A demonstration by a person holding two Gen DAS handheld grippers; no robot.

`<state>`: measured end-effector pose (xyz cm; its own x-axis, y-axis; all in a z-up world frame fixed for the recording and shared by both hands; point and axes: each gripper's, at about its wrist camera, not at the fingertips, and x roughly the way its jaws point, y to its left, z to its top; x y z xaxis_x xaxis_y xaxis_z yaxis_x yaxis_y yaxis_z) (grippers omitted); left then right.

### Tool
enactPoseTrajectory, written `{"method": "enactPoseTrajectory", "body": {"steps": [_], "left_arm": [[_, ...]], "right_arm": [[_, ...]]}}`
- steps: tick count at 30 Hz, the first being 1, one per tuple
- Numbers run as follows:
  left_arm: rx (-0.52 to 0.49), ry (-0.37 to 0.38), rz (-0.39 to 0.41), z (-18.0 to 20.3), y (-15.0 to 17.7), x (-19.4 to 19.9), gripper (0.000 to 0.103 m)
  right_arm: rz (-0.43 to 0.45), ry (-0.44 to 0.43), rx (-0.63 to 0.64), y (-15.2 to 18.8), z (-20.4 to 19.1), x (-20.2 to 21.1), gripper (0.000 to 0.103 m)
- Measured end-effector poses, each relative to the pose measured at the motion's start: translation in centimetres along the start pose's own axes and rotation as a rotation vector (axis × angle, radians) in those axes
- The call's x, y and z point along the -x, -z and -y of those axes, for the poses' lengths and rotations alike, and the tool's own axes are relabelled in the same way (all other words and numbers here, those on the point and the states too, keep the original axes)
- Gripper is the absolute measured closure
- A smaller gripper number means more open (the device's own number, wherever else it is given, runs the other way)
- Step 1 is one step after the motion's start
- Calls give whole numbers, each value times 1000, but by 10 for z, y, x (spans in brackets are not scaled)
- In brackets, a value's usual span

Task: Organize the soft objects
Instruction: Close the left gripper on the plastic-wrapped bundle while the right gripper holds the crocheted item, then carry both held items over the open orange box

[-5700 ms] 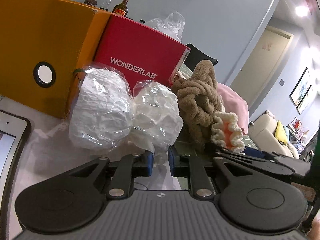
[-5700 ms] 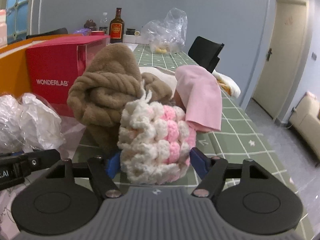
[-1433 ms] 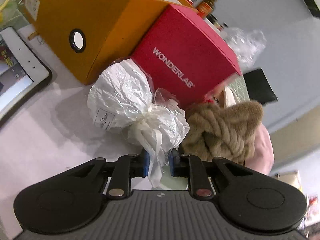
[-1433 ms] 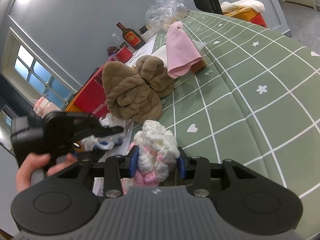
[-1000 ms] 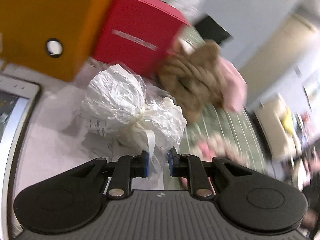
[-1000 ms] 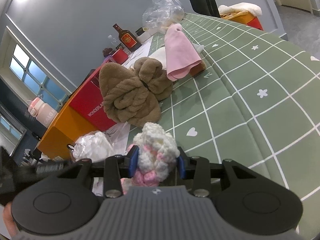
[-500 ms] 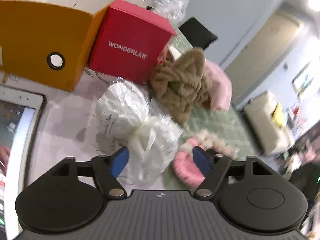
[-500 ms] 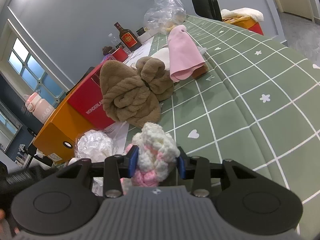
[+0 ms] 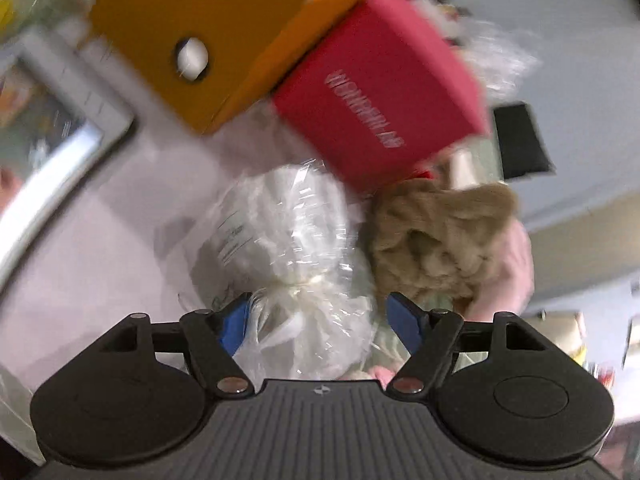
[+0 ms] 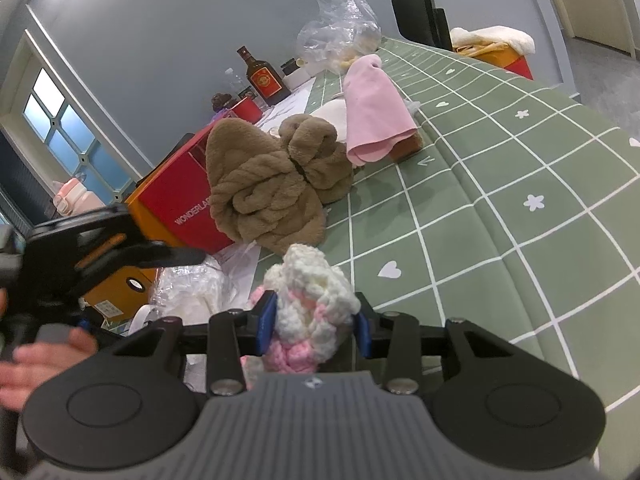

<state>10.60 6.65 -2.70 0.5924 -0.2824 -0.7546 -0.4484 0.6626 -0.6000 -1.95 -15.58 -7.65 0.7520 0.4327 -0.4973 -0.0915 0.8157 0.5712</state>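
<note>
A white soft bundle in crinkly clear wrap lies on the table in front of the red box. Its tied tail sits between the wide jaws of my left gripper, which is open; the pads do not press on it. Beside the bundle, to the right, rests a brown plush knot. My right gripper is shut on a pink and white crocheted piece, held just above the green checked tablecloth. In the right wrist view the brown plush knot is beyond it and the wrapped bundle to its left.
An orange box and a tablet stand left of the red box. A pink cloth, a bottle and a clear plastic bag are farther back. A hand holds the left tool at the left edge.
My left jaws went from shut on the bundle's tied tail to wide open, letting it go, and that gripper rolled. The right gripper kept still with the crocheted piece.
</note>
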Motion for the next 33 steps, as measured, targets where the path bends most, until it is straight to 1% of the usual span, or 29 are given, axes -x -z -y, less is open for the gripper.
{"method": "enactPoseTrajectory", "body": {"steps": [2,3,4,5,6,7,9,10,11,12,13,15,18,21,23,24,25,28,30,33], "left_arm": [[21,-46,52,2,0,-1,18],[21,-61,66,4,0,-2,18],[9,-77,88,7,0,-4,18],[-8,-89,109,10,1,-5,20],[-46,-98,131,13,2,-8,24],[-105,-96,139,15,4,-12,32],[-222,-54,154,16,9,-16,38],[-272,-43,172,16,12,-17,44],[-330,-46,188,16,16,-17,45],[-385,-47,192,16,20,-17,55],[-449,-48,193,18,24,-17,58],[-526,-55,202,15,31,-11,59],[-589,-52,201,11,37,2,60],[-651,-6,175,6,40,14,60],[-689,28,174,3,44,26,60],[-702,41,188,3,43,28,60],[-716,52,221,2,47,37,60],[-790,60,352,2,57,63,60],[-787,87,389,2,56,76,60],[-702,176,377,-2,40,98,60]], "right_arm": [[-1,-7,-3,0,1,1,64],[-1,-10,-4,0,2,1,64],[-2,-11,-5,0,2,1,64],[-2,-12,-3,0,2,1,64],[-3,-12,-2,0,2,1,64],[-3,-13,-3,0,3,1,64],[-2,-15,-3,-1,3,0,64],[-1,-17,-3,0,3,0,64],[-1,-19,-5,0,3,1,64],[0,-21,-7,0,4,1,64],[0,-23,-8,0,4,1,64],[-1,-22,-6,-1,4,0,64],[3,-19,-3,0,3,0,64],[9,-13,3,1,2,1,64],[6,-9,-12,1,1,1,66],[6,-10,-21,1,1,1,67],[10,-11,-18,1,0,3,68],[21,-9,5,0,-8,7,70],[29,-32,16,-1,-16,11,72],[53,-64,56,-4,-33,18,72]]}}
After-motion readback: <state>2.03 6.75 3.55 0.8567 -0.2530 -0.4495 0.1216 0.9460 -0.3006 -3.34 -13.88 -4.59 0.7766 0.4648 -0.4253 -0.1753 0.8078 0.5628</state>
